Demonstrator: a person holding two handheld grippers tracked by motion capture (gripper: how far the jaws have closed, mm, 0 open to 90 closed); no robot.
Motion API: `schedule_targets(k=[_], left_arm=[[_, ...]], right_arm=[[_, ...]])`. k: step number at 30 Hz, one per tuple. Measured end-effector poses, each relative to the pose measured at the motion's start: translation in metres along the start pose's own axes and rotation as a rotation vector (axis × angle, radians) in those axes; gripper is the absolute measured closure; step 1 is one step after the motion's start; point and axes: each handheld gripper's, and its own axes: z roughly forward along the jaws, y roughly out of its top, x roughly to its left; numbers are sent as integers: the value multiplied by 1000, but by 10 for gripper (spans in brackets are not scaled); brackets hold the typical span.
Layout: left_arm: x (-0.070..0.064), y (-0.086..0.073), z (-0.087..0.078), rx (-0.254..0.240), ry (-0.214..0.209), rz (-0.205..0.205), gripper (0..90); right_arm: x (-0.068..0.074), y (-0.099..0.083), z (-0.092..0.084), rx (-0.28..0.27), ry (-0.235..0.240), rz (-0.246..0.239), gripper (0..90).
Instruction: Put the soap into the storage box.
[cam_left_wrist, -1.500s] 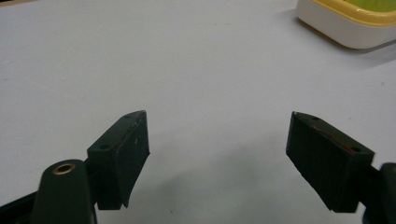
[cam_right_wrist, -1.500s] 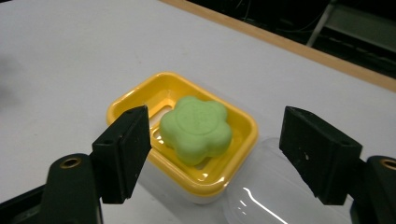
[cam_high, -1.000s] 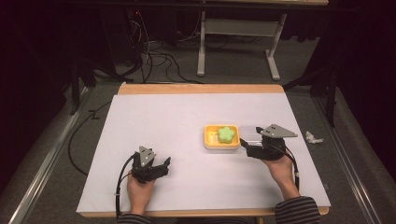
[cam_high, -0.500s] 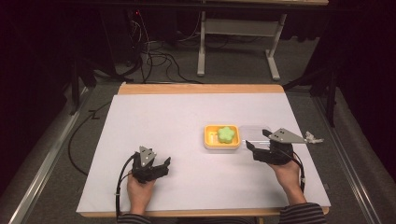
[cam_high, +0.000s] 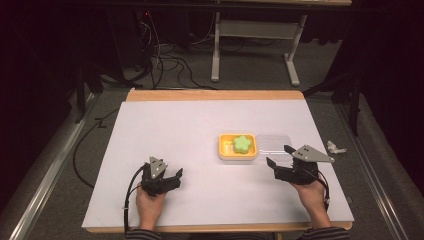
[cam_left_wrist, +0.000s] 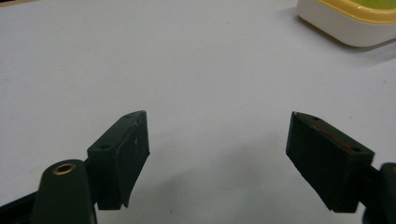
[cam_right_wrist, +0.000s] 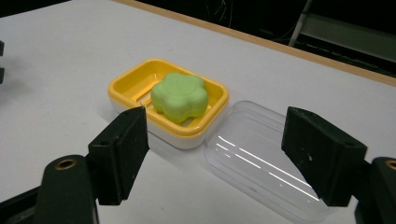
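A yellow soap dish (cam_high: 225, 150) (cam_right_wrist: 122, 83) right of the table's middle holds a green flower-shaped soap (cam_high: 242, 144) (cam_right_wrist: 179, 95). A clear plastic lid (cam_high: 274, 142) (cam_right_wrist: 261, 154) lies flat against the dish's right side. My right gripper (cam_high: 278, 155) (cam_right_wrist: 215, 154) hovers at the lid's near edge. It is open, its jaws have just been closing, and nothing is between them. My left gripper (cam_high: 172, 177) (cam_left_wrist: 217, 158) rests near the front left, open over bare white table, with the dish (cam_left_wrist: 345, 28) off to its far right.
A white sheet (cam_high: 175, 130) covers the table, leaving a wooden rim (cam_high: 215, 95) at the far edge. A crumpled white scrap (cam_high: 336, 147) lies just off the right side. Cables (cam_high: 165, 62) and a desk frame (cam_high: 255, 35) are on the floor beyond.
My right gripper has drawn back to the right and slightly toward the person, so the clear lid now shows beside the dish. The left gripper has stayed put.
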Motion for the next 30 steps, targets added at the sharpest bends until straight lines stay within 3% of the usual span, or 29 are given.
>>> schedule_targets(k=[30], left_arm=[[0, 0, 0, -1, -1, 2, 219]], right_arm=[[19, -31, 7, 26, 79, -8, 233]])
